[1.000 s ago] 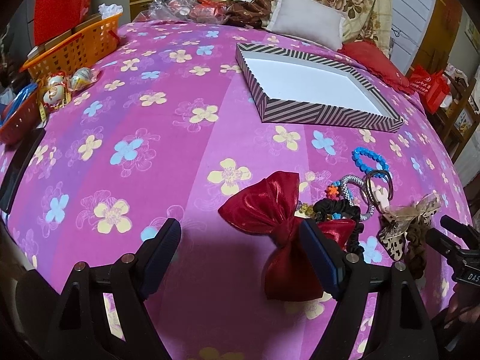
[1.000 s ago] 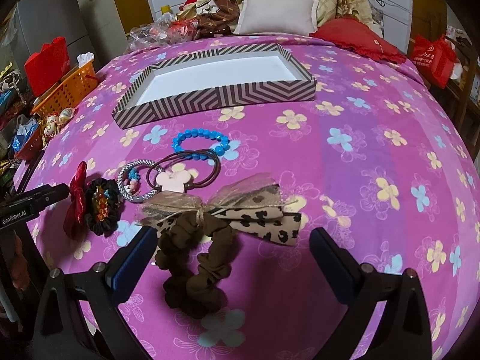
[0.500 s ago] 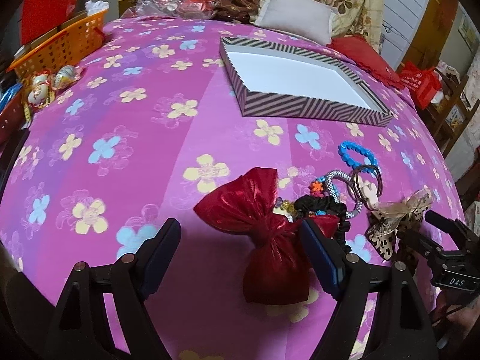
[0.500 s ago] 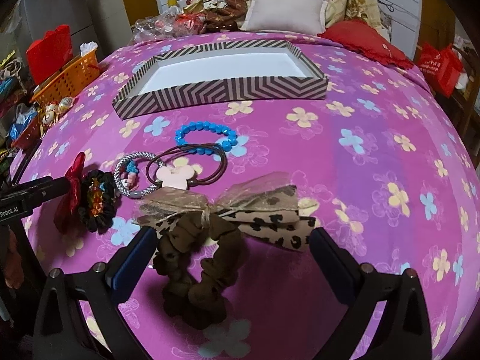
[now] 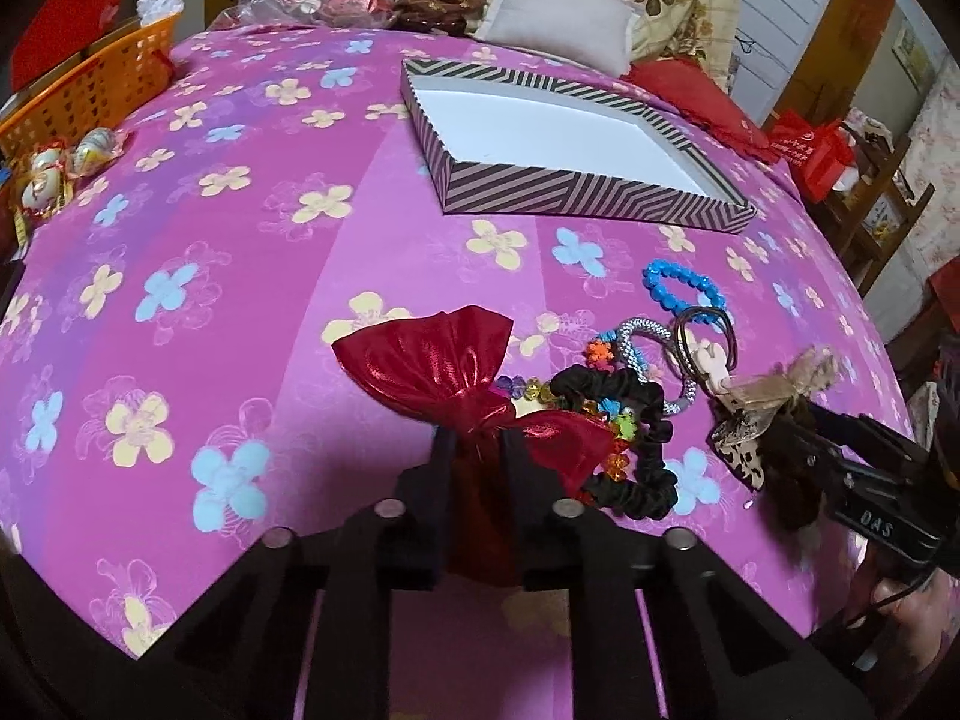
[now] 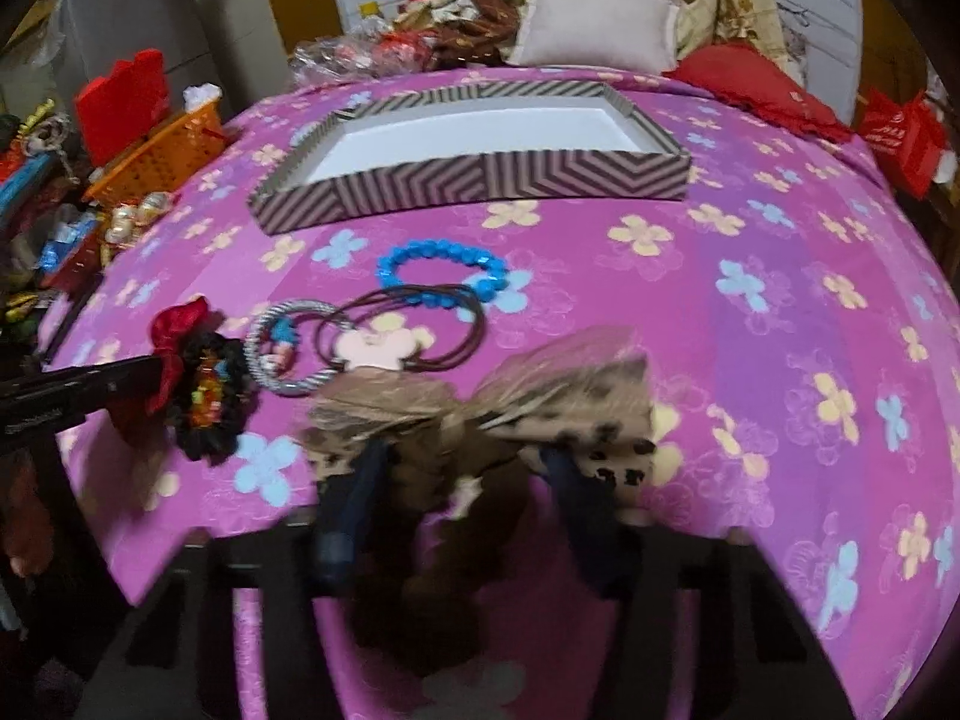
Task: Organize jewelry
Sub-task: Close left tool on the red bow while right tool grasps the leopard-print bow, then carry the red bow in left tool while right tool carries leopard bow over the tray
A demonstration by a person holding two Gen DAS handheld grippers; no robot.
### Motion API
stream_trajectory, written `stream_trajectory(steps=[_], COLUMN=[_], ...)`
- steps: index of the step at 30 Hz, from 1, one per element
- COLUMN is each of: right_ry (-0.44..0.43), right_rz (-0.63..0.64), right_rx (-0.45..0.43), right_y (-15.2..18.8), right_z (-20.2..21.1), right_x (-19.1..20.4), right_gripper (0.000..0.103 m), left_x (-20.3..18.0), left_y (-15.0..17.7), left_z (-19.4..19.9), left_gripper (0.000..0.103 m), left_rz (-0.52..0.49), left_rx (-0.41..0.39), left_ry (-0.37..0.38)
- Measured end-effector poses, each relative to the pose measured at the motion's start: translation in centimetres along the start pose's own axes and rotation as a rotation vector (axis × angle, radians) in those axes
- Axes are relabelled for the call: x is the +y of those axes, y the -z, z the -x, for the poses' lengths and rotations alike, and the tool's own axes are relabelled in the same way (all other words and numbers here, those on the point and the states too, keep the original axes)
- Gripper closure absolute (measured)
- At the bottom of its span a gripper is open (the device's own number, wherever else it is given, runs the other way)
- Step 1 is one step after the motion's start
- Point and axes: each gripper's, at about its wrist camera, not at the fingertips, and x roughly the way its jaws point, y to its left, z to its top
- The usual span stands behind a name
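Your left gripper (image 5: 477, 450) is clamped tight on the knot of the red bow (image 5: 456, 387), its jaws pinched in on the narrow waist where the fabric gathers. That is the sensible place: the loops spread wide to either side of the jaws, so only the waist gives a firm hold. The black scrunchie (image 5: 624, 438), with its bright beads, lies just to the right of those jaws, touching the bow's near loop, so it may drag along when you lift.

Your right gripper (image 6: 468, 468) is closing on the leopard-print bow (image 6: 540, 408) and the brown scrunchie (image 6: 444, 516) it is tied to. The scrunchie sits between the jaws. Motion blur keeps me from telling whether the pads press on it yet.

Just ahead of the right jaws lie the brown hair ties with the pale flower charm (image 6: 372, 348), beside them to the left the silver bangle (image 6: 288, 348), and a little further ahead the blue bead bracelet (image 6: 444, 270). All rest on the pink flowered cloth (image 6: 750, 300).

The striped box (image 6: 480, 174) stands well beyond both grippers, open and with nothing in it. It looks like the place meant for the pieces, so both bows, I judge, have a carry forward to it.
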Motion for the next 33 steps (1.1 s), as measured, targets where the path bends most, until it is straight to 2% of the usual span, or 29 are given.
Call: stream_trajectory(steps=[3, 6, 13, 20, 22, 25, 26, 27, 28, 30, 33], right_ry=[-0.014, -0.032, -0.056, -0.058, -0.054, -0.051, -0.053, -0.05, -0.04, -0.017, -0.02], right_rz=[0.0, 0.007, -0.005, -0.005, 0.005, -0.003, -0.012, -0.019, -0.023, -0.014, -0.011], right_rx=[-0.014, -0.035, -0.099, -0.125, -0.131, -0.128, -0.124, -0.12, -0.112, -0.081, -0.031], right_y=[0.1, 0.0, -1.3, -2.6, -3.1, -3.5, -3.5, -3.4, -3.4, -3.1, -2.6], right_z=[0.3, 1.2, 3.8, 4.7, 4.8, 4.8, 4.8, 4.7, 4.5, 3.5, 1.7], right_x=[0.1, 0.2, -0.1, -0.5, -0.6, -0.9, -1.1, -1.3, -1.4, -1.4, -1.4], right_gripper=[0.073, 0.077, 0.077, 0.078, 0.082, 0.082, 0.081, 0.073, 0.058, 0.039, 0.038], left_x=[0.3, 0.6, 1.2, 0.7, 0.5, 0.1, 0.0, -0.1, -0.1, -0.2, -0.1], left_y=[-0.1, -0.4, -2.0, -3.3, -3.7, -4.1, -4.2, -4.2, -4.2, -4.1, -4.0], left_z=[0.6, 1.8, 4.3, 4.3, 4.3, 4.5, 4.6, 4.6, 4.5, 4.2, 3.9], left_gripper=[0.103, 0.103, 0.103, 0.103, 0.103, 0.103, 0.103, 0.103, 0.103, 0.103, 0.103], left_rz=[0.003, 0.002, 0.013, 0.0, -0.007, -0.009, -0.01, -0.012, -0.013, -0.015, -0.006], left_rx=[-0.006, -0.03, -0.093, -0.11, -0.115, -0.128, -0.131, -0.133, -0.132, -0.125, -0.112], left_ry=[0.01, 0.007, 0.004, -0.024, -0.026, -0.021, -0.018, -0.018, -0.019, -0.02, -0.017])
